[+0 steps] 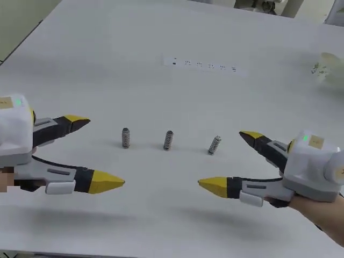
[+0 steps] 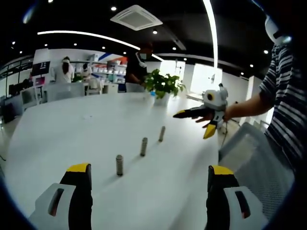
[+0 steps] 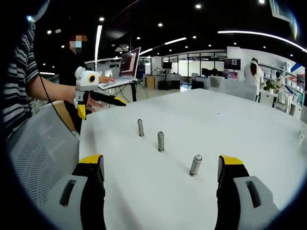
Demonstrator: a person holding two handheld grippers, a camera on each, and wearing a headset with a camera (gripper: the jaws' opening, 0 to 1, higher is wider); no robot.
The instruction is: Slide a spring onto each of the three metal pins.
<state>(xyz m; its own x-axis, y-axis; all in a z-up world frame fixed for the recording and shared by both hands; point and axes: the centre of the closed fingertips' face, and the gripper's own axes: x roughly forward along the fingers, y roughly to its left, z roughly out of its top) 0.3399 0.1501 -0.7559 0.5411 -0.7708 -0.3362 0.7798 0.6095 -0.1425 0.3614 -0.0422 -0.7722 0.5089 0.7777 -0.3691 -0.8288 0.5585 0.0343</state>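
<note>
steel springs (image 1: 125,138) look seated; left tongs (image 1: 103,151) and right tongs (image 1: 221,158), spread empty, flank the middle pin (image 1: 168,140): withdraw without bumping.

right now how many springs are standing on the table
3, in a row on the table, between the open left gripper and right gripper: left spring, middle spring, and right spring, which tilts. None looks hidden.

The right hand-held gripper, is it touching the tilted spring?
Apart. The head view shows bare table between the open right hand-held gripper and the tilted spring.
</note>
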